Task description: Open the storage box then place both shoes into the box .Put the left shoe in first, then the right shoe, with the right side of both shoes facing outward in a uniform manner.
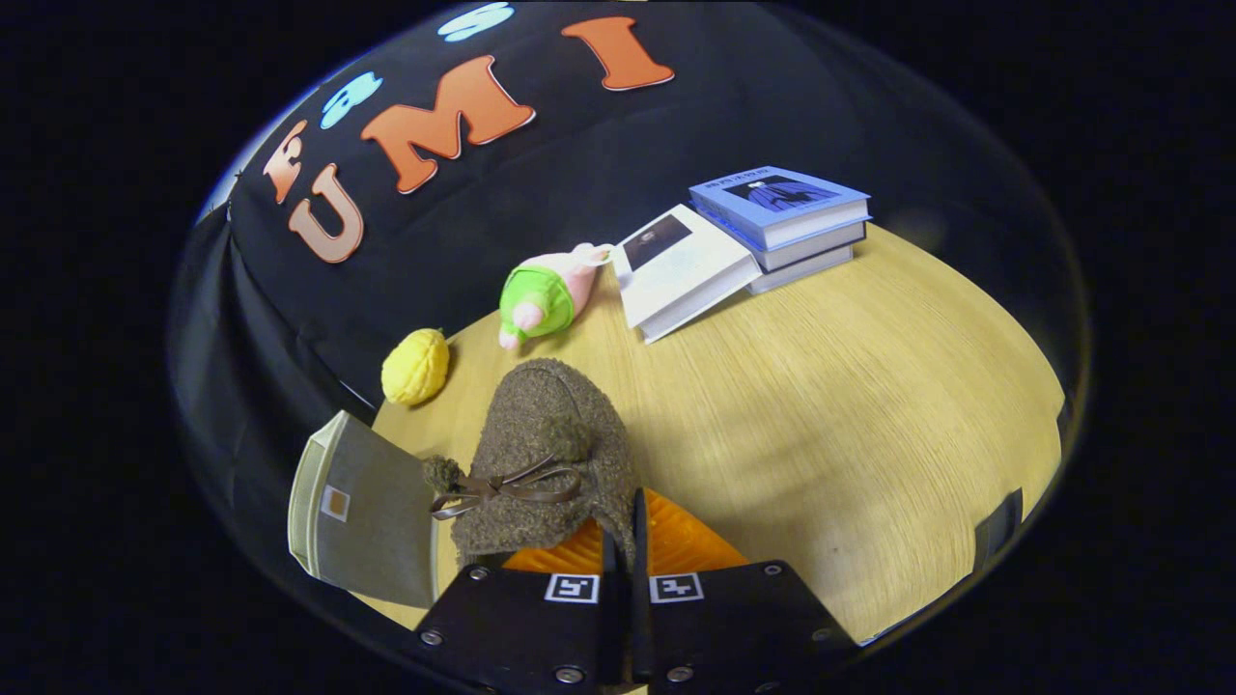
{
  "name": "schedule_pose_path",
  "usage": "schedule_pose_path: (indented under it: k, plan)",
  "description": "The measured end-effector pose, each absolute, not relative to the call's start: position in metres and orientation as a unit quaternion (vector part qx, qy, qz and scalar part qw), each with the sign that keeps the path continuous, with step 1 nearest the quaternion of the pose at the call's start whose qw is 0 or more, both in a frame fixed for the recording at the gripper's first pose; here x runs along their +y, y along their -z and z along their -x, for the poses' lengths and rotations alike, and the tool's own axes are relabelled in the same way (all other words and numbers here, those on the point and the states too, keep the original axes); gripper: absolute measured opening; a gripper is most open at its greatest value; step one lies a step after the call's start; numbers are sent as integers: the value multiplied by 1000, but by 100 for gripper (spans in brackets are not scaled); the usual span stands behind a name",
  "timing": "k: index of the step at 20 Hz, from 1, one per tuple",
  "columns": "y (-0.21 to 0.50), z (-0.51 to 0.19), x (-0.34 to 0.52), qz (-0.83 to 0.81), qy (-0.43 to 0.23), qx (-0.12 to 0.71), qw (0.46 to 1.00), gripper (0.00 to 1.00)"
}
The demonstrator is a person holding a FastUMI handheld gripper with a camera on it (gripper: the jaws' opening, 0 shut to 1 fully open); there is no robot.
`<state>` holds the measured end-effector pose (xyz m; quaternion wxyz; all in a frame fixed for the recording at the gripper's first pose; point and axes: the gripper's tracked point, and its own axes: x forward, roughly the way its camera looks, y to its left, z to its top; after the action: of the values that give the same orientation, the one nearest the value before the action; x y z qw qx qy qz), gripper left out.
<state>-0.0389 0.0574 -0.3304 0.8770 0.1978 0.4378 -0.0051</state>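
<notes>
Recording booth, black cloth wall (676, 145), wooden table (821, 415)

Warm, moderate light falls from above on the pale wooden table (821, 405), leaving a faint sheen well beyond the fingers by the stack of blue-covered books (787, 217). Soft, short shadows lie beside the yellow knobbly ball (415, 367) and the fuzzy brown slipper (546, 454) that the closed gripper (625, 541) pinches. Fisheye bending curves the table's edge strongly; focus stays fairly sharp, softening outward. The black cloth wall (579, 164) is dim.

No legible text; blue book (780, 205) cover title prob. too small/blurred to read.
</notes>
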Motion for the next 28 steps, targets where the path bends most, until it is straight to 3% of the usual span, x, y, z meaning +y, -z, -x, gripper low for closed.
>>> schedule_pose_path:
  k: [10, 20, 28]
  plan:
    - [248, 19, 187, -167, -90, 411, 892, 5]
    - [232, 13, 350, -179, -187, 434, 863, 5]
    - [272, 13, 401, -159, -172, 476, 848, 5]
